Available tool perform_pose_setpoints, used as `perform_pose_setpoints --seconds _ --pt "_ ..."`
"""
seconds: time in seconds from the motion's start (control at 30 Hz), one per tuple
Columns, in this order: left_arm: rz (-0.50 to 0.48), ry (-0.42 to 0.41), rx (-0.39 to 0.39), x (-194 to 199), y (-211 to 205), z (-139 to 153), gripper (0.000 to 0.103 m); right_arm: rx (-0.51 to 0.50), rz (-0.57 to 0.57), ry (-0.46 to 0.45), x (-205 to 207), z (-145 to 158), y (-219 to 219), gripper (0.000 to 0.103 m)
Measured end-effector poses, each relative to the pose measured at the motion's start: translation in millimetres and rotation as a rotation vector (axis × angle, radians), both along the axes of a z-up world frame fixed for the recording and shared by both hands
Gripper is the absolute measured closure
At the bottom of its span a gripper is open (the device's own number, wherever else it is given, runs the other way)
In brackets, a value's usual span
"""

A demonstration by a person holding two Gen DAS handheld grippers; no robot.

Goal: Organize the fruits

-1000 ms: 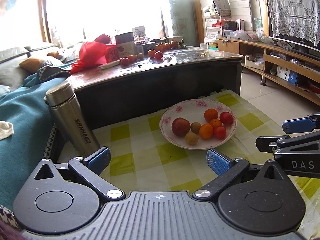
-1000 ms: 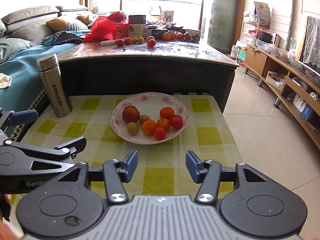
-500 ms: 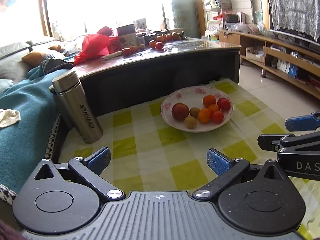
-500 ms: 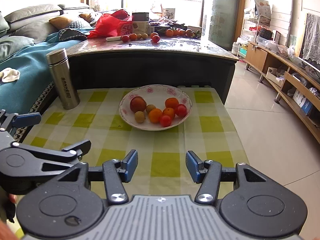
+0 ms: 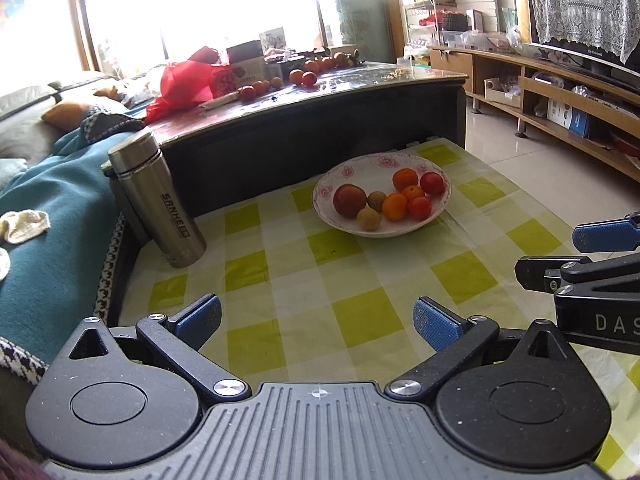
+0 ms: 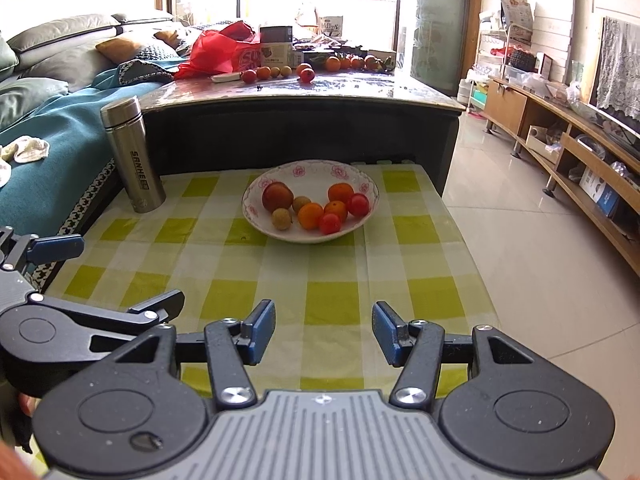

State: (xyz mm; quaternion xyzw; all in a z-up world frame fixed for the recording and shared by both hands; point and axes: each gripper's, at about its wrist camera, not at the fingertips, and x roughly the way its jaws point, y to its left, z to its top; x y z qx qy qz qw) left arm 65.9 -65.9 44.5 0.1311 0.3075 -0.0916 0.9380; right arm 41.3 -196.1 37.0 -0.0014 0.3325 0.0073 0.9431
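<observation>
Both sets of fingers spread wide and empty, well back from the plate, so could easily nudge round fruit rolling off the desk.

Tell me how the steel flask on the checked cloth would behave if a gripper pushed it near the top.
The steel flask stands upright, tall on a narrow base, so a high push would probably tip it rather than slide it. Its smooth metal wall looks slippery for the pads. Being round, it would likely roll across the checked cloth once down.
</observation>
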Motion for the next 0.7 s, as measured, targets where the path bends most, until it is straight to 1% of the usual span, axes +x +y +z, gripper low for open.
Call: perform_pose_setpoints --seconds 0.37,0.7 --pt "0.001 0.048 -0.026 -13.1 5.0 -5.8 0.0 0.0 -0.025 0.057 -17.2 -8.5 1.8 0.044" --pt "0.014 0.062 -0.029 -18.6 8.6 -9.2 0.0 0.01 -0.029 0.098 -23.7 -15.1 4.6 0.044"
